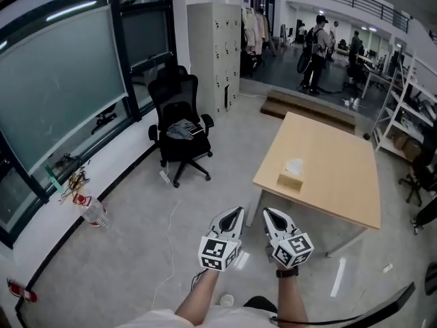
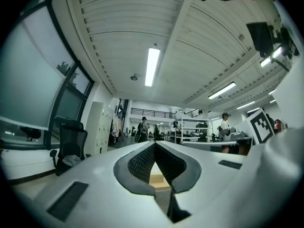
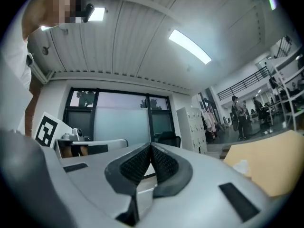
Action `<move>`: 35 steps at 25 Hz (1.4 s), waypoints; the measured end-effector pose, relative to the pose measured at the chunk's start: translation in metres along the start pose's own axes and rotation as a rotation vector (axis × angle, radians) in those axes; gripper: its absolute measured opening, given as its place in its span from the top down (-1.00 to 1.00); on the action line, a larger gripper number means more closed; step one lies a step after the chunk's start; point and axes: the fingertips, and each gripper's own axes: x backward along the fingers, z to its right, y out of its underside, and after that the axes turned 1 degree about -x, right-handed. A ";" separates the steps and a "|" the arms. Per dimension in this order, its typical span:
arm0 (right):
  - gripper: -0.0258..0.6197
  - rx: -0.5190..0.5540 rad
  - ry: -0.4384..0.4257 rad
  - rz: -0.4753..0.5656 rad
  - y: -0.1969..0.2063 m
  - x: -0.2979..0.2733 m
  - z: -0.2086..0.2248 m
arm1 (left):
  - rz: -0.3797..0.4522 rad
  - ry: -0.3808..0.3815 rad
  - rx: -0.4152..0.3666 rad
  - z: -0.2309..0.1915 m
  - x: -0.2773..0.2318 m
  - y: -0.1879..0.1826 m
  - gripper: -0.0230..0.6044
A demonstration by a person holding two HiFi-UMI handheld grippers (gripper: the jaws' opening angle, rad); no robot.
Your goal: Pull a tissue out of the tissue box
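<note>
A tan tissue box [image 1: 291, 180] with a white tissue [image 1: 294, 165] sticking out of its top sits near the front left corner of a light wooden table [image 1: 334, 183]. Both grippers hang in the air over the floor, short of the table and side by side. The left gripper [image 1: 238, 212] and the right gripper [image 1: 268, 212] are shut with their tips together and hold nothing. In the right gripper view the tissue [image 3: 241, 166] shows at the table's near edge, right of the shut right gripper [image 3: 151, 147]. The left gripper [image 2: 155, 144] also shows its pads meeting.
A black office chair [image 1: 179, 132] with clothes on its seat stands at the left by the windows. A tall locker [image 1: 215, 53] is behind it. Metal shelves [image 1: 410, 104] stand at the right of the table. People stand far off [image 1: 315, 43]. A cable lies on the floor [image 1: 167, 251].
</note>
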 end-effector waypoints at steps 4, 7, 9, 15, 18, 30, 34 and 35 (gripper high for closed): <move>0.91 0.035 0.025 -0.055 0.015 -0.026 0.035 | -0.057 0.027 0.002 -0.017 -0.046 0.025 0.93; 0.92 0.064 0.063 -0.072 0.015 -0.041 0.074 | -0.080 0.028 -0.012 -0.025 -0.089 0.037 0.93; 0.92 0.077 0.096 -0.074 0.013 -0.052 0.105 | -0.098 0.036 -0.026 -0.030 -0.121 0.044 0.93; 0.91 0.090 0.167 -0.035 -0.022 -0.081 0.234 | -0.112 0.082 -0.115 -0.025 -0.254 0.041 0.93; 0.92 0.127 0.200 -0.002 -0.053 -0.087 0.296 | -0.096 0.105 -0.155 -0.013 -0.315 0.029 0.93; 0.92 0.036 0.245 -0.045 -0.025 -0.108 0.429 | -0.188 0.175 -0.222 -0.006 -0.427 0.077 0.93; 0.91 0.051 0.277 -0.053 -0.020 -0.135 0.466 | -0.185 0.206 -0.210 -0.027 -0.478 0.090 0.93; 0.92 0.058 0.293 -0.058 -0.020 -0.143 0.477 | -0.175 0.221 -0.193 -0.034 -0.492 0.091 0.93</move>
